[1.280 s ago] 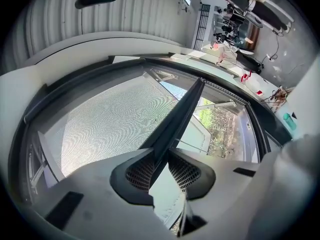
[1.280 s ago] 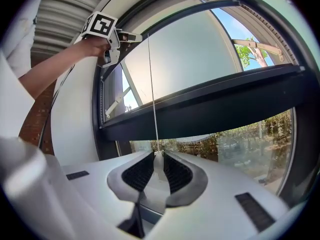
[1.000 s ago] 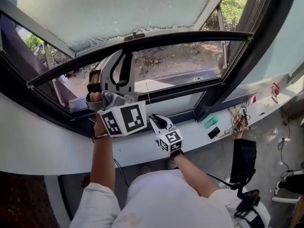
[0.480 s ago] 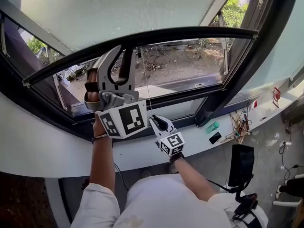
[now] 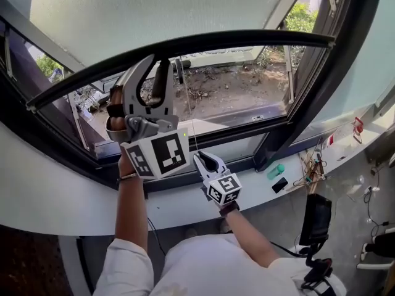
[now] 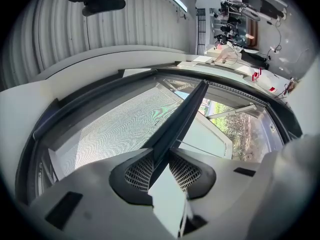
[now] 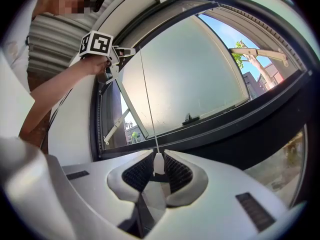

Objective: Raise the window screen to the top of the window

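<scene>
Left gripper point(image 5: 152, 65) clamped on black bottom bar point(image 5: 247, 39) of grey mesh window screen point(image 5: 160, 8), right gripper point(image 5: 201, 160) pinching small white cord pull point(image 7: 158, 163)

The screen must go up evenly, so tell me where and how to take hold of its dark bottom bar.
Grip the bottom bar itself, not the mesh: it is a thin, rigid rail that fits between flat pads. Come from the room side and below, jaws straddling its thin edge, as the left gripper does now. A hold near mid-span, beside the pull cord, probably lifts it most evenly.
</scene>
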### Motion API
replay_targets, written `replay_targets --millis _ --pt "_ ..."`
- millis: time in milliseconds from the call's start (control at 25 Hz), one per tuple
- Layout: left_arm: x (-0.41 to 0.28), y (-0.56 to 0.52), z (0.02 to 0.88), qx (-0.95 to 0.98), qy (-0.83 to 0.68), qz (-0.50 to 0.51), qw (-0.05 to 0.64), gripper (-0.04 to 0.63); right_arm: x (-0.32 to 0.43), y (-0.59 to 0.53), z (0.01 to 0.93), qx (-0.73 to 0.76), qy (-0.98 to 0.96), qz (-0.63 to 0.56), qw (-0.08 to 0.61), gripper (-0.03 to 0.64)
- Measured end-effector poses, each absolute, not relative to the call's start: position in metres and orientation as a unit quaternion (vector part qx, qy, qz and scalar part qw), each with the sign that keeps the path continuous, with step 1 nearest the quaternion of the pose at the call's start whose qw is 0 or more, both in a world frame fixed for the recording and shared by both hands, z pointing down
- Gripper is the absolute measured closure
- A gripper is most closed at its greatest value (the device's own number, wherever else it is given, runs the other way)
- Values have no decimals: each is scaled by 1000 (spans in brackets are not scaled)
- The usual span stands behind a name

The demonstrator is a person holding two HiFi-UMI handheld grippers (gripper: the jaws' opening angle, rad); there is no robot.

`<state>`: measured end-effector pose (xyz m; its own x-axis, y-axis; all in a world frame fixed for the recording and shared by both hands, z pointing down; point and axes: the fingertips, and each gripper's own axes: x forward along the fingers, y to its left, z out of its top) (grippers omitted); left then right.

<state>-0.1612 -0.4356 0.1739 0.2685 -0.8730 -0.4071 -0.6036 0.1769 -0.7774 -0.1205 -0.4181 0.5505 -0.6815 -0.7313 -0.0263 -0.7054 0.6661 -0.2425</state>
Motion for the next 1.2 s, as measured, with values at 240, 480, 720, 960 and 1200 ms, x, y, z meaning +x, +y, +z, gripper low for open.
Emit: replay_targets --millis 240,480,720,960,1200 --pt "-160 -436 153 -618 589 -132 504 526 -116 -420 529 -394 909 -110 85 558" --pt "-160 -442 136 -616 593 -119 505 525 -114 -421 511 -394 909 -104 94 558" --pt "-163 -445 120 -605 599 -110 513 523 -119 -418 494 -378 904 -142 138 558" --pt "-161 -447 104 -601 601 -104 516 523 -110 -419 474 -361 880 -232 202 558" --pt "-164 -445 84 -593 604 -96 524 523 -112 -416 449 -362 888 -204 195 558"
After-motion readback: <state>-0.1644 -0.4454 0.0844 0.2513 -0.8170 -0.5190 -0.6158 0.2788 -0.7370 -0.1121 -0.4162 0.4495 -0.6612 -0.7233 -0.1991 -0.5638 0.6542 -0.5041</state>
